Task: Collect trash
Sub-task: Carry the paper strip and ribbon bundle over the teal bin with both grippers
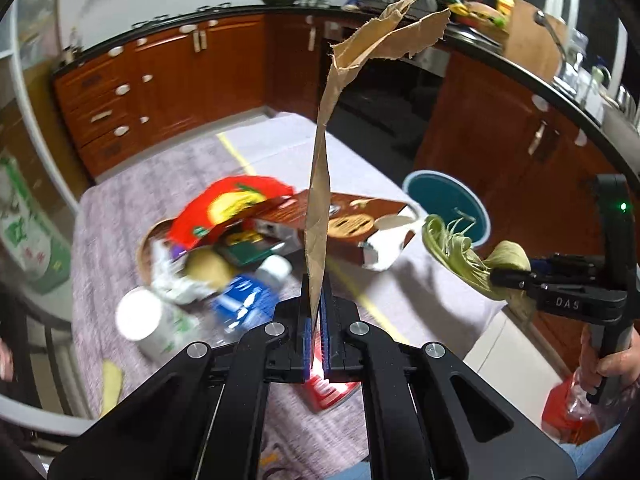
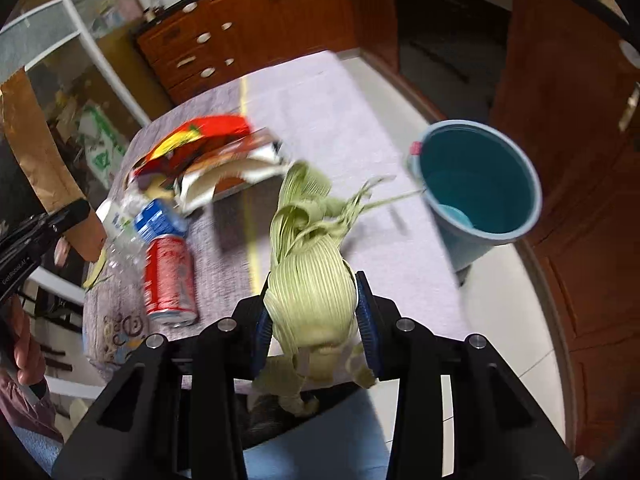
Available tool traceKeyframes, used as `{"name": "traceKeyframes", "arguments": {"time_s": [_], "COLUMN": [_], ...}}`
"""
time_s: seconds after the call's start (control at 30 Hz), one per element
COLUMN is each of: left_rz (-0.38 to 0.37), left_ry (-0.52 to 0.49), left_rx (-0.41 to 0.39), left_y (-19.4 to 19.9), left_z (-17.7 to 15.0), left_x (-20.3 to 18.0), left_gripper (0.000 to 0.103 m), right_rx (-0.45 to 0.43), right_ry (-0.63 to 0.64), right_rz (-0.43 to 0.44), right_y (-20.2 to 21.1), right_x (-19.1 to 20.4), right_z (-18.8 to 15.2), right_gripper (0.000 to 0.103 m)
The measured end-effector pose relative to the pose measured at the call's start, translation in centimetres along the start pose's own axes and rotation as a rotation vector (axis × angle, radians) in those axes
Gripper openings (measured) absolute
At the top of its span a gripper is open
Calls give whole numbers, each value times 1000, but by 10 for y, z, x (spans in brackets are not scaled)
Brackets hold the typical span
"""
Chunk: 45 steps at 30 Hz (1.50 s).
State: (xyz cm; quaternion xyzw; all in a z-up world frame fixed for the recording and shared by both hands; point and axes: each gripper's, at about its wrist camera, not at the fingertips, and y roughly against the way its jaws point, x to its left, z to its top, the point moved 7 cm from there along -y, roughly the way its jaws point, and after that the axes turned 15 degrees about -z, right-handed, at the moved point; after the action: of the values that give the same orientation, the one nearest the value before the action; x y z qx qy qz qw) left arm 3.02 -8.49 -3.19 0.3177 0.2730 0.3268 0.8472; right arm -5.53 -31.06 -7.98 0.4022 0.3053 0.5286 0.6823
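Cardboard strip [image 1: 320, 184] pinched in left tool [image 1: 316, 320] — corn husk [image 2: 310, 292] clamped in right tool [image 2: 314, 320], both above littered worktop [image 2: 320, 120]; teal bucket [image 2: 480, 184] beside.

The torn brown paper strip [image 1: 320, 184] stands upright at frame centre in the left wrist view, its ragged top curling toward the upper right. The pale green corn husk [image 2: 310, 284], ribbed and curled, sits at lower centre of the right wrist view, loose strands trailing toward the right. The blue bucket [image 2: 480, 184] stands open on the floor at right. At centre left, a red soda can [image 2: 170, 280] lies on its side beside a crushed blue-labelled bottle [image 2: 158, 216], a red snack bag [image 2: 200, 136] and a brown carton [image 2: 232, 164].
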Motion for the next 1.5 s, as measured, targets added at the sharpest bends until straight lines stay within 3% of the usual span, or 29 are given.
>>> {"name": "traceKeyframes", "arguments": {"time_s": [0.27,0.53,0.83,1.13,1.27,1.4,1.5], "left_rz": [-34,-53,-26,-46,-82,-149,-150], "left_ry": [-14,-11,23,21,-32,-60,-79], "left_rx": [51,45,-3,-33,9,77,105], "left_y": [-36,-47,-21,-8,-23,-54,-75], "left_z": [11,15,10,8,1,-8,-11], "left_x": [-8,-9,10,1,-21,-50,-63], "left_gripper": [4,4,4,4,4,4,4], "right_rx": [21,53,67,54,-15,-31,-31], "right_ry": [-44,47,36,100,116,105,102], "right_rz": [50,59,-35,2,-11,-26,-35], "right_y": [-5,4,1,14,35,42,42], "right_x": [-18,-3,-11,20,25,20,15], "right_z": [1,-15,-31,-41,-31,-29,-29], "right_gripper": [31,31,31,31,31,31,31]}}
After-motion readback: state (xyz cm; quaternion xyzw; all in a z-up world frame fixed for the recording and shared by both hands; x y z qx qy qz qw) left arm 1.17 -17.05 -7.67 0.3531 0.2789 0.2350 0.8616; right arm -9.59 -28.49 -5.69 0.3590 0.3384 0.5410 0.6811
